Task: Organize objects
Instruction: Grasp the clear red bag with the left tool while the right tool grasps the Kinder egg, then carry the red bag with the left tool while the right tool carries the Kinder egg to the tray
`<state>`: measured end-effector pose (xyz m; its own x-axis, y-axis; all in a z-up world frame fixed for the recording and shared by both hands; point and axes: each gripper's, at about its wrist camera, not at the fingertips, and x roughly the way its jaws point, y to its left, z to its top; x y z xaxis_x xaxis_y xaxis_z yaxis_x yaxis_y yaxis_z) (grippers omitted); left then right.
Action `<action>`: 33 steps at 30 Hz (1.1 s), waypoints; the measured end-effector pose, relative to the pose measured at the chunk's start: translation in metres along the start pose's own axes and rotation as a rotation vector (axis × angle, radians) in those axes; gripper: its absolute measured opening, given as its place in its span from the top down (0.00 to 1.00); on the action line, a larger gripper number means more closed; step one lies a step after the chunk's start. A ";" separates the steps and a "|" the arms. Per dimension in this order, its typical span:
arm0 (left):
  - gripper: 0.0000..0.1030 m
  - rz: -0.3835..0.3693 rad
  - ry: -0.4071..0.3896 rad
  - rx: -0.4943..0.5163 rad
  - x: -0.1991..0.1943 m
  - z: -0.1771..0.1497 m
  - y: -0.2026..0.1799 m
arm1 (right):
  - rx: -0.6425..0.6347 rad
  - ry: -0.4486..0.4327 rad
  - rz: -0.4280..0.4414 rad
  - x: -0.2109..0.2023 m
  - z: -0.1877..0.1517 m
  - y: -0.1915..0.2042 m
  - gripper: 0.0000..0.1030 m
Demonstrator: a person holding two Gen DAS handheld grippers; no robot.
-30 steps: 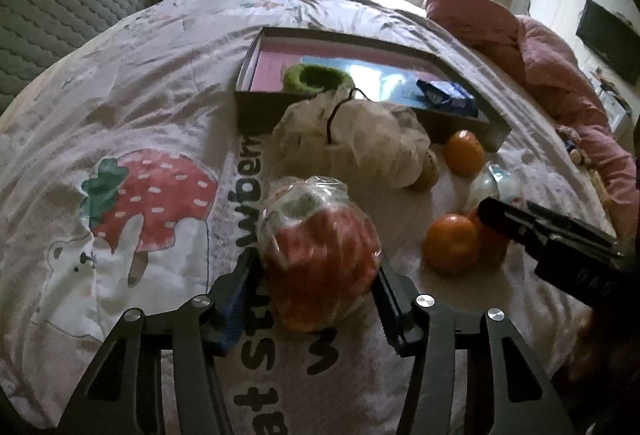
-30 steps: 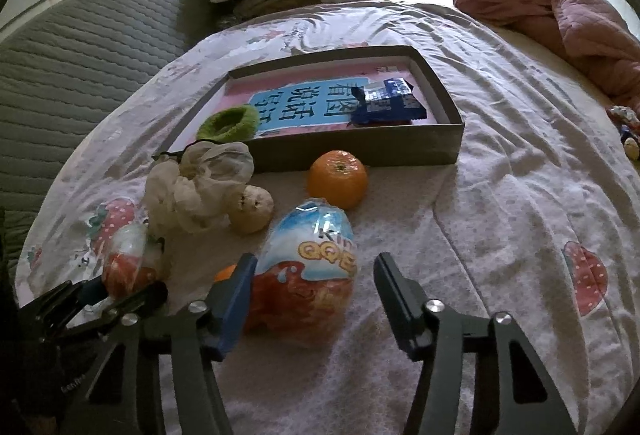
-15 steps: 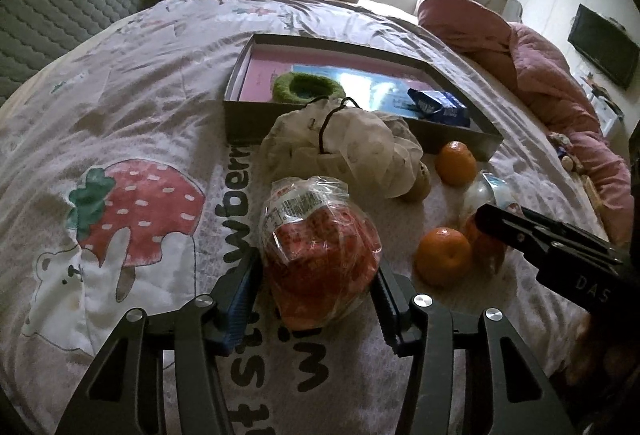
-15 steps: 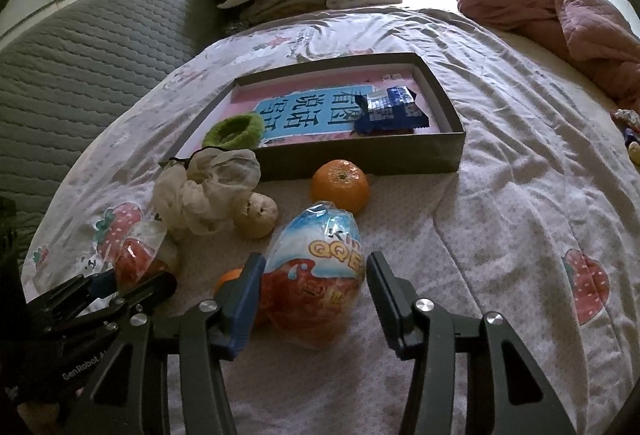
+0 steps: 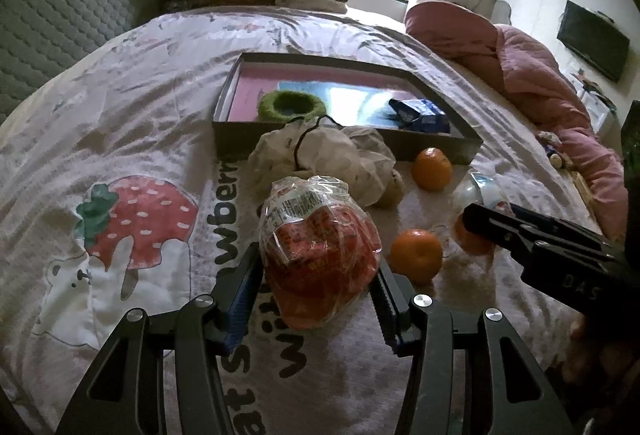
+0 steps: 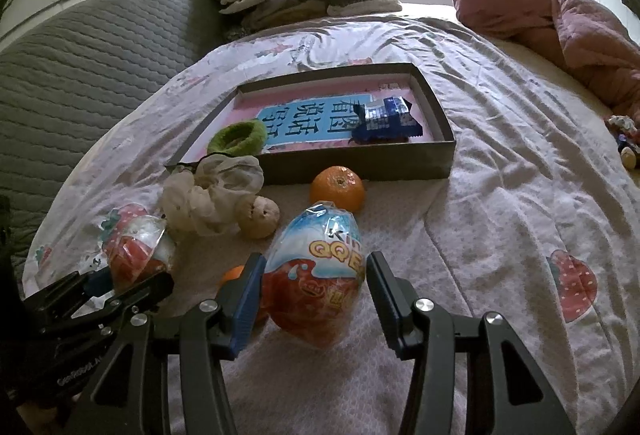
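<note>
Left gripper (image 5: 318,285) clamps red packet (image 5: 320,251); right gripper (image 6: 316,299), jaws just closed in, pinches egg toy (image 6: 320,275). Both short of box (image 6: 436,171). Lift straight, clear near wall, avoid orange (image 6: 338,187).

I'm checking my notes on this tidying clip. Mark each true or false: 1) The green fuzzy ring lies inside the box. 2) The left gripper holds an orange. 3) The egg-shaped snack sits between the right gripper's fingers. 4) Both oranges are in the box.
1) True: the green fuzzy ring lies in the box.
2) False: the left gripper grips a red plastic-wrapped packet.
3) True: the egg-shaped snack sits in the right gripper.
4) False: both oranges lie on the bedspread.
</note>
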<state>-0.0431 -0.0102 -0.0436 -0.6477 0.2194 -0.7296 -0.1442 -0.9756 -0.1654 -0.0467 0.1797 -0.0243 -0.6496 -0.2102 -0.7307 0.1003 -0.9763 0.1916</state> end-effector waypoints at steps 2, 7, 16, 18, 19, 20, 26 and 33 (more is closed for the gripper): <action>0.48 -0.001 -0.009 0.007 -0.003 0.001 -0.002 | -0.004 -0.007 -0.003 -0.003 0.001 0.001 0.50; 0.48 0.001 -0.017 0.014 -0.006 0.002 -0.005 | -0.014 -0.021 0.001 -0.008 0.003 0.003 0.50; 0.48 0.010 -0.057 0.029 -0.016 0.005 -0.009 | -0.025 -0.055 -0.003 -0.018 0.005 0.005 0.50; 0.48 0.010 -0.061 0.031 -0.018 0.006 -0.010 | -0.028 -0.062 -0.003 -0.020 0.006 0.006 0.50; 0.48 0.011 -0.066 0.033 -0.019 0.007 -0.011 | -0.032 -0.068 -0.001 -0.021 0.007 0.007 0.50; 0.48 0.013 -0.069 0.037 -0.020 0.008 -0.012 | -0.034 -0.070 -0.003 -0.022 0.007 0.007 0.50; 0.48 0.019 -0.095 0.051 -0.024 0.016 -0.015 | -0.057 -0.100 -0.013 -0.028 0.012 0.011 0.50; 0.48 0.026 -0.117 0.055 -0.025 0.026 -0.016 | -0.074 -0.123 -0.011 -0.033 0.020 0.014 0.50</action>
<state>-0.0439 0.0002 -0.0058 -0.7340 0.1958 -0.6503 -0.1655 -0.9802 -0.1084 -0.0384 0.1740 0.0158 -0.7382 -0.1956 -0.6456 0.1446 -0.9807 0.1319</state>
